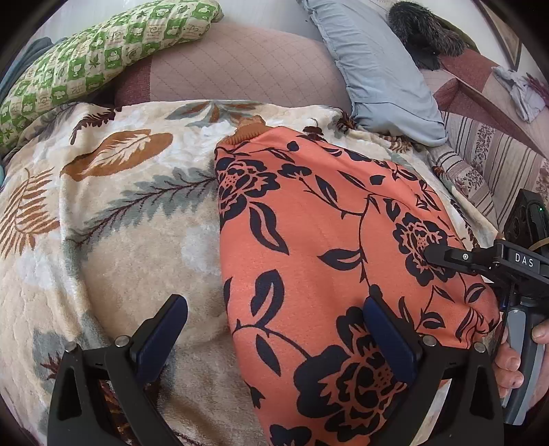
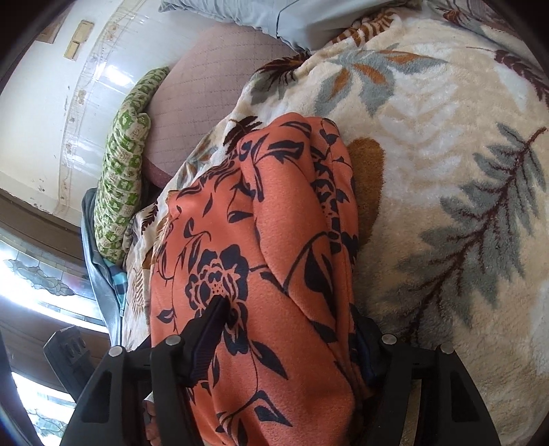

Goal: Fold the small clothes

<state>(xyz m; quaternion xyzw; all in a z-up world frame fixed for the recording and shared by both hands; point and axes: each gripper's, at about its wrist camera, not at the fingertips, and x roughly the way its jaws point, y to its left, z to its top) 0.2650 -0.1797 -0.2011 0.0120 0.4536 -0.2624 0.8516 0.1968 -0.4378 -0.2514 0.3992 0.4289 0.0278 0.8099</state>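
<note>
An orange garment with a dark floral print [image 1: 326,247] lies folded on a cream leaf-pattern blanket [image 1: 120,240]. My left gripper [image 1: 274,332] is open wide low over the garment's near left edge. One of its fingers is over the blanket and the other over the cloth. The right gripper's upper finger [image 1: 442,255] rests on the garment's right side. In the right wrist view the garment [image 2: 274,223] bulges between the fingers of my right gripper [image 2: 288,332]. Its jaws stand apart, one finger on top, the other half hidden beside the fold.
A green checked pillow [image 1: 103,58], a mauve quilted cushion [image 1: 240,68] and a blue pillow [image 1: 377,68] lie beyond the blanket. Striped bedding [image 1: 480,161] and a dark furry item [image 1: 422,31] are at the right. A hand [image 1: 511,360] holds the right gripper's handle. A window [image 2: 34,274] is nearby.
</note>
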